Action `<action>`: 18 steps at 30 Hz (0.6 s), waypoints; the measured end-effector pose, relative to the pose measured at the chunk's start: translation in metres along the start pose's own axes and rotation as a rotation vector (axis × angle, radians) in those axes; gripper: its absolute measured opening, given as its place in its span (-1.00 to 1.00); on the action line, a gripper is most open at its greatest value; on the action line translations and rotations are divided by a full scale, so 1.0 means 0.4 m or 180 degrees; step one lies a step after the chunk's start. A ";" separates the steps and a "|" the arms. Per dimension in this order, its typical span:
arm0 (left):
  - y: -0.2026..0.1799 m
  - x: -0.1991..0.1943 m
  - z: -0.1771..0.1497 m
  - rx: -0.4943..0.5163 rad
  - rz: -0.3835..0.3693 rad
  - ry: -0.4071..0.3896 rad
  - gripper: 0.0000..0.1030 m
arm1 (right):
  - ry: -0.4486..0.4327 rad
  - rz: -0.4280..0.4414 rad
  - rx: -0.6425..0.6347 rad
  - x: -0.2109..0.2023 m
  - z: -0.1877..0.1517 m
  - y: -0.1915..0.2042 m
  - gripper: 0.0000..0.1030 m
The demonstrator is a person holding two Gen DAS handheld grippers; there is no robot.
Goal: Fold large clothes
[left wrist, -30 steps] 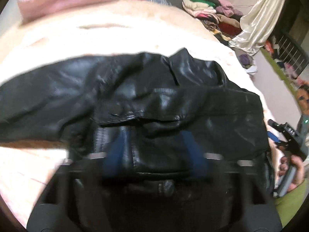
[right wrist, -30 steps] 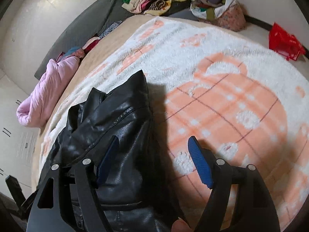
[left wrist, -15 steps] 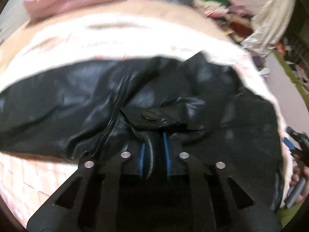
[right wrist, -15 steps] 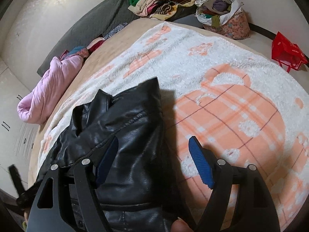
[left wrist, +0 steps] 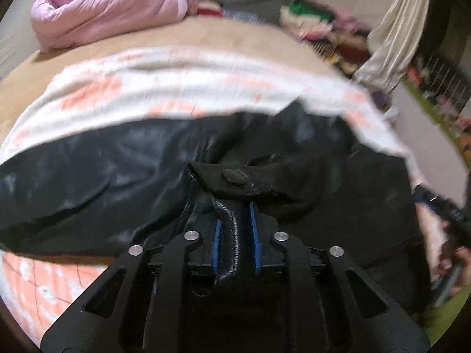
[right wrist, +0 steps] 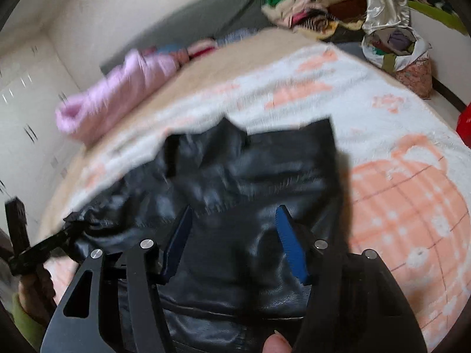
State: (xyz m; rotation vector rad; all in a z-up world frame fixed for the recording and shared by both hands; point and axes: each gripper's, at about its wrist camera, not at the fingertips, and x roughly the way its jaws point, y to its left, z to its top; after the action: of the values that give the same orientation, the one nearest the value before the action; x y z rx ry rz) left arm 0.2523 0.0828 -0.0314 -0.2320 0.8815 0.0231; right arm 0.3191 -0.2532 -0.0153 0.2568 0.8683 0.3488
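A black leather jacket (left wrist: 88, 170) lies spread across the blanket on a bed. My left gripper (left wrist: 234, 213) pinches a rolled edge of it between the blue pads (left wrist: 254, 235), just below a tab with a snap button (left wrist: 232, 176). Its jaws are opening slightly, with the roll still between them. In the right wrist view my right gripper (right wrist: 235, 209) hovers over the near part of the jacket (right wrist: 265, 158). Its jaws are wide and closing, with leather under them and nothing pinched. The left gripper (right wrist: 38, 247) also shows at the far left, held by a hand.
A white and orange blanket (right wrist: 412, 191) covers the bed. A pink puffy coat (left wrist: 103, 8) lies at the far side. Piled clothes (right wrist: 309, 8) and a stuffed bag (right wrist: 406, 50) stand beyond the bed, with a cream curtain (left wrist: 391, 29) to the right.
My left gripper has shut on the jacket's rolled edge. My right gripper has swung left from the blanket to over the jacket, and its jaws have narrowed.
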 end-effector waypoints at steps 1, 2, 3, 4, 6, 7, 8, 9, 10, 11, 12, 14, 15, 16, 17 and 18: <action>0.010 0.018 -0.012 -0.0011 0.0057 0.0049 -0.66 | 0.0164 -0.0127 -0.0023 0.028 -0.008 -0.002 0.14; 0.021 0.036 -0.029 -0.0020 0.0116 0.0118 -0.60 | 0.0291 -0.0238 -0.0035 0.049 -0.015 -0.005 0.14; 0.032 0.047 -0.042 -0.0024 0.0137 0.0147 -0.55 | 0.0373 -0.0293 -0.0051 0.065 -0.021 -0.009 0.14; 0.041 0.050 -0.053 -0.0037 0.0109 0.0133 -0.54 | 0.0389 -0.0310 -0.0071 0.076 -0.027 -0.010 0.14; 0.046 0.042 -0.063 -0.0011 0.0083 0.0090 -0.51 | 0.0390 -0.0353 -0.0098 0.080 -0.026 -0.003 0.21; 0.048 0.032 -0.060 -0.0014 0.0056 0.0088 -0.49 | 0.0358 -0.0335 -0.0127 0.074 -0.025 0.005 0.31; 0.053 0.028 -0.057 -0.0027 0.0030 0.0103 -0.45 | 0.0327 -0.0328 -0.0155 0.067 -0.025 0.015 0.33; 0.057 0.013 -0.055 -0.0049 -0.0011 0.0109 -0.32 | 0.0307 -0.0353 -0.0201 0.057 -0.027 0.026 0.33; 0.059 0.003 -0.054 -0.0056 -0.0022 0.0094 -0.14 | 0.0276 -0.0367 -0.0235 0.047 -0.033 0.036 0.33; 0.062 -0.021 -0.053 -0.0048 -0.0011 0.0056 -0.07 | 0.0247 -0.0367 -0.0257 0.040 -0.041 0.046 0.33; 0.061 -0.033 -0.054 -0.0038 0.0000 0.0044 -0.03 | 0.0216 -0.0357 -0.0279 0.030 -0.044 0.054 0.40; 0.064 -0.069 -0.057 -0.0033 -0.0003 0.0012 0.09 | 0.0124 -0.0317 -0.0331 0.004 -0.050 0.077 0.61; 0.066 -0.085 -0.060 -0.0035 -0.0002 -0.0001 0.27 | 0.0066 -0.0308 -0.0370 -0.013 -0.054 0.097 0.78; 0.068 -0.098 -0.062 -0.0027 0.0000 -0.0005 0.44 | 0.0038 -0.0315 -0.0395 -0.018 -0.055 0.107 0.85; 0.071 -0.115 -0.066 -0.0011 0.0008 -0.0013 0.53 | -0.0001 -0.0322 -0.0431 -0.029 -0.058 0.124 0.85; 0.076 -0.129 -0.070 -0.0004 0.0025 -0.0036 0.69 | -0.0032 -0.0322 -0.0470 -0.036 -0.060 0.141 0.88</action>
State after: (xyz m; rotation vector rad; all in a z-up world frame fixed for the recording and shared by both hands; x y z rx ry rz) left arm 0.1945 0.1104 -0.0150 -0.2294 0.8710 0.0323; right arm 0.2808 -0.2055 0.0000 0.0776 0.8380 0.3153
